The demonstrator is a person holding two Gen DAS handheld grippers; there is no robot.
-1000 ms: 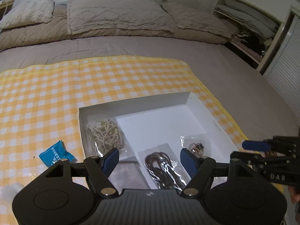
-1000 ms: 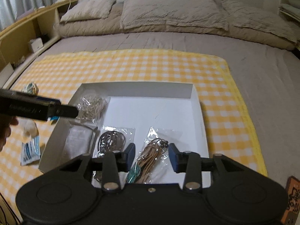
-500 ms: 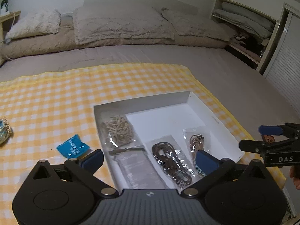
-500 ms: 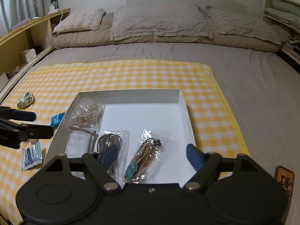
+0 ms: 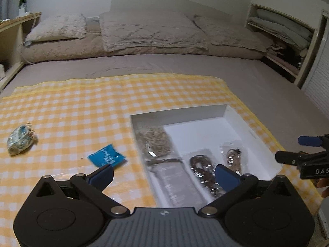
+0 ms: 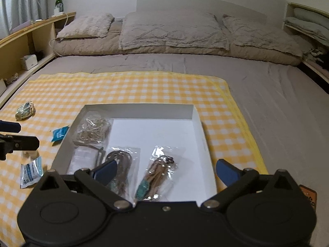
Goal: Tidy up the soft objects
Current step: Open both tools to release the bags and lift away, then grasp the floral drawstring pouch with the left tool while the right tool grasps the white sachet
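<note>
A white shallow box (image 6: 139,111) lies on a yellow checked cloth (image 5: 82,103). In it are a bag of rubber bands (image 6: 92,130), a flat grey pouch (image 6: 84,160), a bagged dark cord (image 6: 123,156) and a bagged brown cord (image 6: 162,168). Left of the box lie a blue packet (image 5: 105,158), a crumpled greenish bundle (image 5: 20,142) and a white-blue sachet (image 6: 30,171). My left gripper (image 5: 164,176) hangs open over the box's near left corner, holding nothing. Over the box's near edge my right gripper (image 6: 166,171) has its jaws opening wide, with nothing between them.
The cloth covers the near half of a grey bed (image 6: 267,103) with pillows (image 6: 172,30) at its head. A wooden shelf (image 6: 26,41) with a green bottle (image 6: 58,0) runs along the left. Shelves of bedding (image 5: 287,30) stand on the right.
Both grippers' jaws have spread from partly closed to wide. Both have drawn back and up from the box, the left one also shifting left, so the bundle comes into view.
</note>
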